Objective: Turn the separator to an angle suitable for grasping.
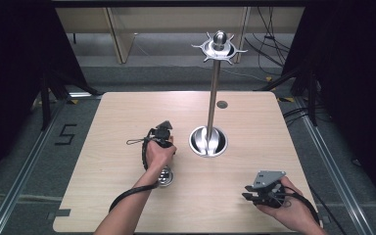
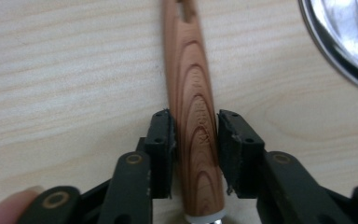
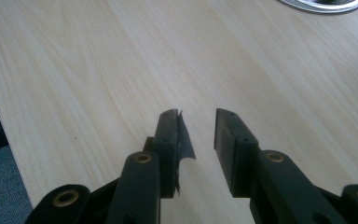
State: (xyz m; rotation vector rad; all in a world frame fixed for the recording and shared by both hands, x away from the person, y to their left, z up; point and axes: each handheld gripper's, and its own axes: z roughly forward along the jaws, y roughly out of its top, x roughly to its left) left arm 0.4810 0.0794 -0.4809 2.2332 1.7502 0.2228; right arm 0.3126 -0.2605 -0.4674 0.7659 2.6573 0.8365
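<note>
A utensil lies flat on the table, with a brown wooden handle (image 2: pixel 193 93) and a round metal head (image 1: pixel 165 176) by the person's left wrist. My left gripper (image 1: pixel 165 142) points down over it, just left of the stand's base. In the left gripper view the gripper (image 2: pixel 195 140) has a black pad pressed against each side of the handle. My right gripper (image 1: pixel 248 192) is held low near the table's front right corner. Its jaws (image 3: pixel 198 135) stand apart over bare wood with nothing between them.
A tall metal stand rises from a round shiny base (image 1: pixel 208 141) at mid-table, its pole (image 1: pixel 214 93) ending in a ring of hooks (image 1: pixel 219 47). The base's rim (image 2: pixel 340 60) lies close to the handle's right. A small grey disc (image 1: pixel 222 104) sits behind the stand.
</note>
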